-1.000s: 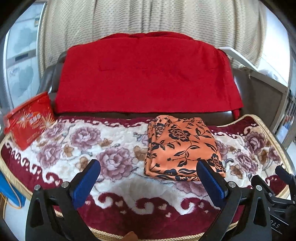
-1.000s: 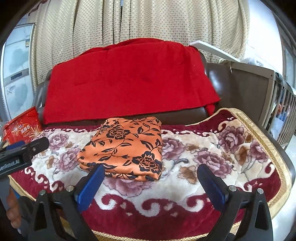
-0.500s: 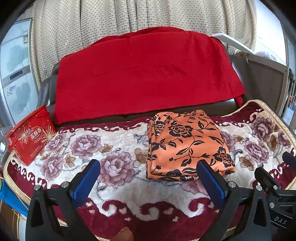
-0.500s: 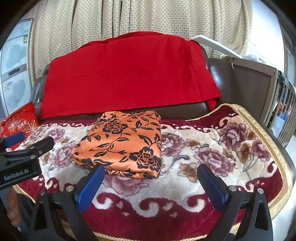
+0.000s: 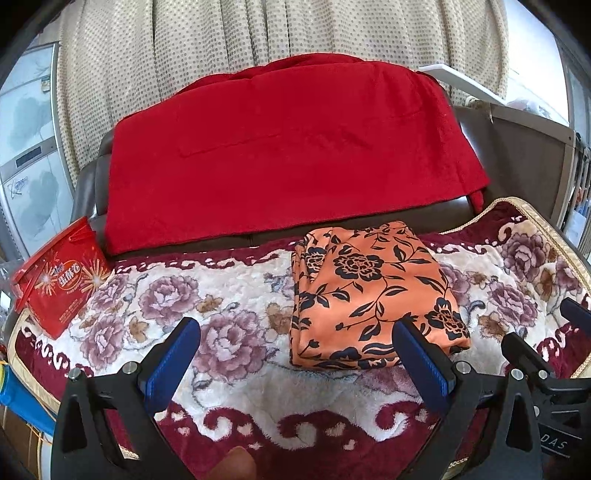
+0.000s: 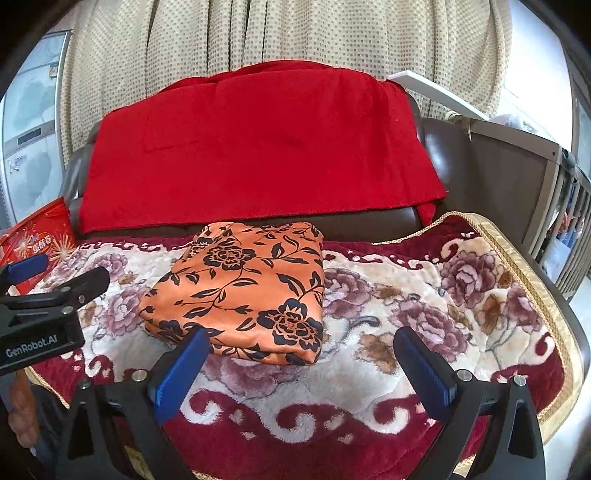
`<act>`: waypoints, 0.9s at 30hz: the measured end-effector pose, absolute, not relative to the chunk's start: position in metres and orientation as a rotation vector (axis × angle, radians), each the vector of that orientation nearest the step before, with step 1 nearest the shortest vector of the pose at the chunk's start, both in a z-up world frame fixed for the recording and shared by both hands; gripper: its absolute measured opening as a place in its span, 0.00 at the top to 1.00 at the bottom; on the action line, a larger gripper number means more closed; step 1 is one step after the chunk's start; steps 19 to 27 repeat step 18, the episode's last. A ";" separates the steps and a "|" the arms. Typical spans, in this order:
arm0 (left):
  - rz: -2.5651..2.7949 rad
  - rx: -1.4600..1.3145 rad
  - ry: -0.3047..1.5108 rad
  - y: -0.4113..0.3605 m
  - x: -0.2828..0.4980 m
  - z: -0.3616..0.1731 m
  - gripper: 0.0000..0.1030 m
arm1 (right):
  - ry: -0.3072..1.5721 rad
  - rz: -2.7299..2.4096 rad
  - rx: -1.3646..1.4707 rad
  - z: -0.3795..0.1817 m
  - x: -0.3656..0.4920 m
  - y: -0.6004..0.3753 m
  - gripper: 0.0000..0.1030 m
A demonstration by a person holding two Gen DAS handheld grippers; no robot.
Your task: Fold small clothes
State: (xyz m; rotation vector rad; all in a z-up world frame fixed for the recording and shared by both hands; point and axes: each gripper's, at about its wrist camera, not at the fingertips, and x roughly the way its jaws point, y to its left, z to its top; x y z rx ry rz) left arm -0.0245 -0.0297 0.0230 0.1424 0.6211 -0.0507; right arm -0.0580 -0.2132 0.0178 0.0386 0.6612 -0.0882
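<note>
Both of your jaws stand wide apart and hold nothing: your left gripper (image 5: 295, 350) and right gripper (image 6: 303, 354) hover over the near edge of the plush, rose-patterned blanket (image 5: 229, 343). Your orange floral garment (image 5: 373, 299), a smooth, flat rectangular fold, lies on it toward the far side. A glossy red packet (image 5: 59, 284) leans at far left, and a red fleece throw (image 6: 255, 147) drapes the dark leather sofa back (image 6: 476, 162).

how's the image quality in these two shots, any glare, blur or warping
Left wrist view: sharp on the orange floral garment, strong fisheye bending with dark corners, window blown out at upper right. Right wrist view: same barrel warp curving the curtain, bright daylight washing out the right edge, soft shadows under the open right tool; no motion blur.
</note>
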 end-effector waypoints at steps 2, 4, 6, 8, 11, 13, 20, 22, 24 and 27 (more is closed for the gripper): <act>-0.050 0.142 0.620 -0.030 -0.024 0.023 0.00 | 0.661 -0.089 0.036 0.018 -0.056 -0.213 0.02; -0.055 0.132 0.622 -0.030 -0.023 0.024 0.00 | 0.662 -0.089 0.034 0.018 -0.055 -0.213 0.02; -0.059 0.126 0.625 -0.030 -0.020 0.024 0.00 | 0.662 -0.088 0.031 0.018 -0.054 -0.213 0.02; -0.060 0.129 0.624 -0.030 -0.018 0.024 0.00 | 0.663 -0.086 0.029 0.017 -0.052 -0.214 0.02; -0.060 0.131 0.617 -0.031 -0.016 0.025 0.00 | 0.669 -0.084 0.027 0.015 -0.047 -0.214 0.02; -0.070 0.133 0.610 -0.031 -0.014 0.026 0.00 | 0.670 -0.082 0.028 0.015 -0.045 -0.214 0.02; -0.072 0.147 0.587 -0.034 -0.007 0.027 0.00 | 0.674 -0.077 0.027 0.012 -0.036 -0.214 0.02; -0.072 0.147 0.587 -0.034 -0.007 0.027 0.00 | 0.674 -0.077 0.027 0.012 -0.036 -0.214 0.02; -0.072 0.147 0.587 -0.034 -0.007 0.027 0.00 | 0.674 -0.077 0.027 0.012 -0.036 -0.214 0.02; -0.072 0.147 0.587 -0.034 -0.007 0.027 0.00 | 0.674 -0.077 0.027 0.012 -0.036 -0.214 0.02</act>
